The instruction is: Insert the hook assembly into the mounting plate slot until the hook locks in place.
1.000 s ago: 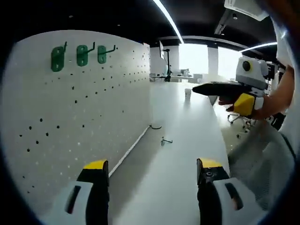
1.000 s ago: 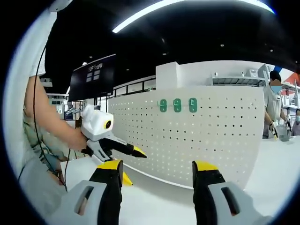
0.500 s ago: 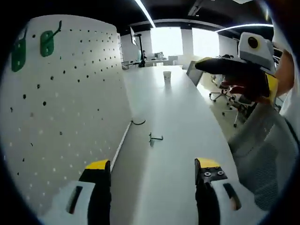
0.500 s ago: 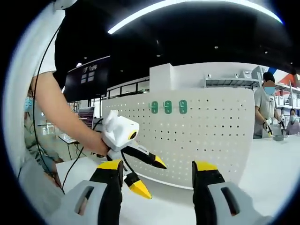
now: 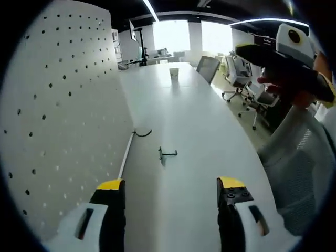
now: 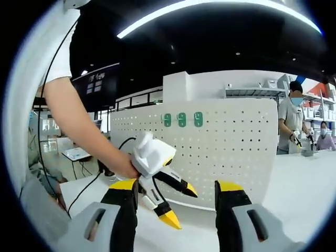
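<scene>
Pegboard [image 5: 63, 105] runs off the left edge in left gripper view, so its top rows are cut. Small hook [image 5: 167, 154] lying on the surface [image 5: 189, 121] is too tiny to make out its shape, same w/ the dark loop [image 5: 142, 133] by the board's foot. Cup [image 5: 174, 72] far back is just a pale blob. In right gripper view the three green plates [image 6: 181, 119] are too small to read slots. Left gripper [image 6: 177, 206] partly hidden behind the near jaw.
</scene>
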